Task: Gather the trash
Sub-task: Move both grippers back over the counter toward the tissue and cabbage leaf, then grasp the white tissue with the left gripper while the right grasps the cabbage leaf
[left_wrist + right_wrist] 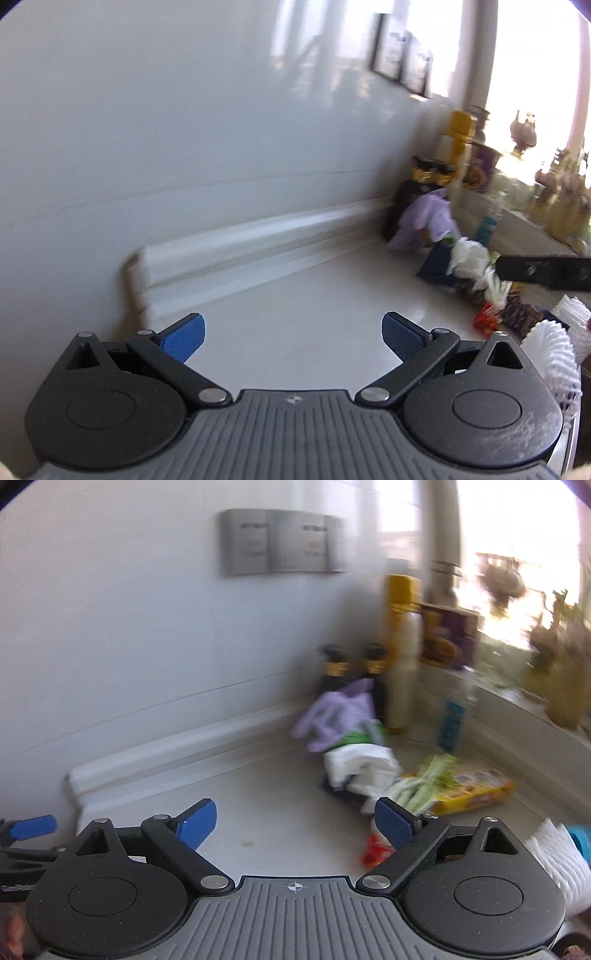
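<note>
Left wrist view, left to right: white wall and moulded backsplash (236, 240); bare pale countertop (295, 302); left gripper (293, 338) with blue pads spread wide, nothing between them. At right a blurred heap of trash: a lilac cloth or wrapper (424, 218), crumpled white paper (469, 254), a small red scrap (487, 321), and white foam netting (554, 347) at the frame edge. A black finger of the other tool (543, 271) reached in from the right, just over the heap. Only this view showed the dark-framed pictures (402, 55) on the wall at such a slant.

Right wrist view, left to right: a blue fingertip of the left tool at the far left edge; right gripper (295, 821), jaws spread apart, empty. Only this view showed a yellow flat packet (476, 794) with pale green stalks (424, 786) lying across it, and a teal-labelled clear bottle (452, 720).

Containers: two dark bottles with gold collars (334, 664), a tall cream bottle with yellow cap (402, 646), a purple box (450, 638) on the sill. Contents could not be told; blur hid the labels.

The trash lay on the counter by the corner, ahead and right of both tools, untouched.
</note>
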{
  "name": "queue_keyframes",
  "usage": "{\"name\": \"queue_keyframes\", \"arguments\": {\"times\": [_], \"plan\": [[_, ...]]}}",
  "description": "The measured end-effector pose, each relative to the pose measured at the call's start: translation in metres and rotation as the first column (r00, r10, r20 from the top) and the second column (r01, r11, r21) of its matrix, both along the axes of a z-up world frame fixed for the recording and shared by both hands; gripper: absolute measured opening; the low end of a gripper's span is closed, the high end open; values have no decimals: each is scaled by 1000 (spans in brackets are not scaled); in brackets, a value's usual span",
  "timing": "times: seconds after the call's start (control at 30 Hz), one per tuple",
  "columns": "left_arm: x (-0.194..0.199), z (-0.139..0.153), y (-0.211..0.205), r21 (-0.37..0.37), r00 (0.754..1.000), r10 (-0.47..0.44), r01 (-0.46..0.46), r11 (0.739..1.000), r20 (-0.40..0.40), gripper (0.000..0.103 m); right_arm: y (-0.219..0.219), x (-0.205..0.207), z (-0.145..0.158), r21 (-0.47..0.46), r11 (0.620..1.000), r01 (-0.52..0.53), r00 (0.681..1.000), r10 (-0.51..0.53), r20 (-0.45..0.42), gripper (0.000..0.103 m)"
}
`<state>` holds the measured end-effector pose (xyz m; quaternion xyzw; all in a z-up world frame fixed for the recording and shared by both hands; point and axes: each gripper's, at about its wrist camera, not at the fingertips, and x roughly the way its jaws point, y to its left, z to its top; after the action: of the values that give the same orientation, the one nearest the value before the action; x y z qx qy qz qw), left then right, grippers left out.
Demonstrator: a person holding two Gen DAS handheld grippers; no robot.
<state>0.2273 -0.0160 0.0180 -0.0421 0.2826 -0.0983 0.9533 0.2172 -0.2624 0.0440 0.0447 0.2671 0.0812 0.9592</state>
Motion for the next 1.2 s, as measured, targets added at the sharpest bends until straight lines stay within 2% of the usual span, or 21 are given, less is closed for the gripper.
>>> {"name": "queue_keyframes", "arguments": {"times": [0.1, 0.23, 0.33, 0.43, 0.5, 0.63, 0.7, 0.8, 0.93, 1.07, 1.1, 1.13, 1.2], "plan": [[21, 0, -23, 9, 998, -68, 68, 998, 15, 102, -28, 10, -10, 34, 997, 63, 998, -63, 16, 93], [48, -3, -51, -31, 991, -136, 136, 990, 15, 96, -73, 17, -27, 210, 973, 94, 995, -99, 9, 88], [68, -6, -75, -80, 981, -192, 192, 978, 12, 88, -97, 24, -40, 342, 932, 121, 993, -119, -25, 77], [82, -7, -94, -147, 970, -242, 239, 960, 4, 79, -107, 30, -52, 423, 893, 151, 988, -143, -52, 67], [90, -6, -107, -178, 963, -268, 265, 948, 10, 76, -107, 33, -58, 439, 884, 161, 987, -146, -67, 60], [102, -8, -126, -212, 956, -292, 290, 933, 21, 69, -104, 40, -68, 409, 890, 204, 979, -174, -109, 50], [107, -12, -132, -218, 956, -292, 288, 932, 16, 64, -106, 42, -73, 426, 880, 209, 977, -173, -122, 42], [112, -20, -135, -245, 954, -301, 292, 924, 4, 58, -109, 45, -79, 462, 862, 208, 977, -162, -137, 37], [118, -26, -137, -298, 952, -305, 286, 911, -19, 44, -108, 49, -85, 507, 843, 182, 981, -124, -147, 36], [120, -30, -139, -321, 951, -309, 288, 902, -18, 32, -104, 52, -89, 494, 845, 204, 977, -143, -159, 35], [120, -31, -140, -328, 951, -308, 286, 900, -15, 29, -105, 53, -90, 497, 842, 211, 976, -148, -163, 33], [121, -33, -139, -338, 951, -309, 286, 897, -14, 20, -105, 53, -91, 503, 837, 216, 974, -152, -165, 30], [122, -35, -140, -359, 948, -318, 290, 887, -18, 13, -107, 54, -94, 512, 828, 228, 972, -162, -170, 15]]}}
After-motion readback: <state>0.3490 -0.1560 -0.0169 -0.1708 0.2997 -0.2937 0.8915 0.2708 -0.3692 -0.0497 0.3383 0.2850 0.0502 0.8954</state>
